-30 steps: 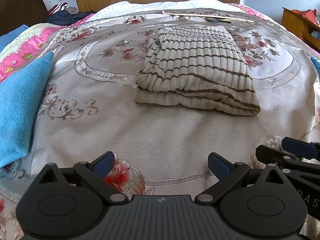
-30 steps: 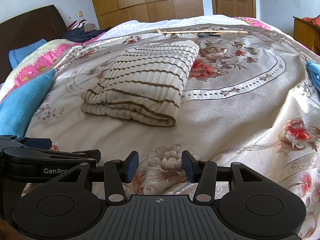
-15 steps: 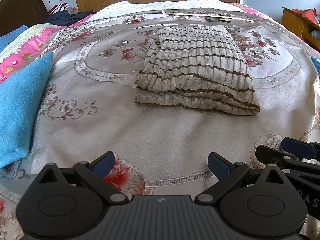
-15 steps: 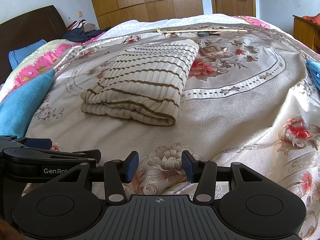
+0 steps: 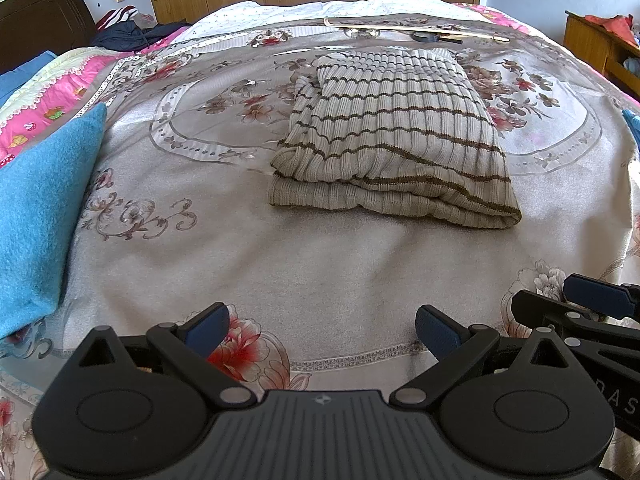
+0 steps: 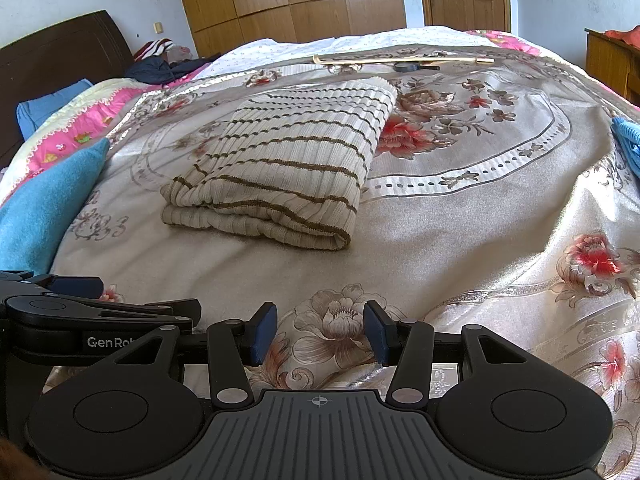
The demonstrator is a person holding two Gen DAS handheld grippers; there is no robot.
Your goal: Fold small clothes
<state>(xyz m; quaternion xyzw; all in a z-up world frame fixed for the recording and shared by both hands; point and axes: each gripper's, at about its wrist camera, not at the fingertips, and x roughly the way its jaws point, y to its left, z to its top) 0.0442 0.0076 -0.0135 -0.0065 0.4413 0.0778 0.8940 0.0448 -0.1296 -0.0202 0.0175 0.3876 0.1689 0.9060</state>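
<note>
A cream ribbed sweater with thin brown stripes (image 5: 394,136) lies folded into a thick rectangle on the floral bedspread (image 5: 280,264). It also shows in the right wrist view (image 6: 284,164). My left gripper (image 5: 322,330) is open wide and empty, low over the bed's near edge, well short of the sweater. My right gripper (image 6: 320,334) is open, narrower, and empty, beside the left one. The right gripper's side shows in the left wrist view (image 5: 592,312), and the left gripper's side in the right wrist view (image 6: 72,312).
A blue towel (image 5: 36,216) lies at the bed's left edge. A long wooden stick (image 5: 416,30) and a dark tool lie at the far end. Another blue cloth (image 6: 628,144) pokes in at the right. Dark clothes (image 5: 132,32) lie by the headboard.
</note>
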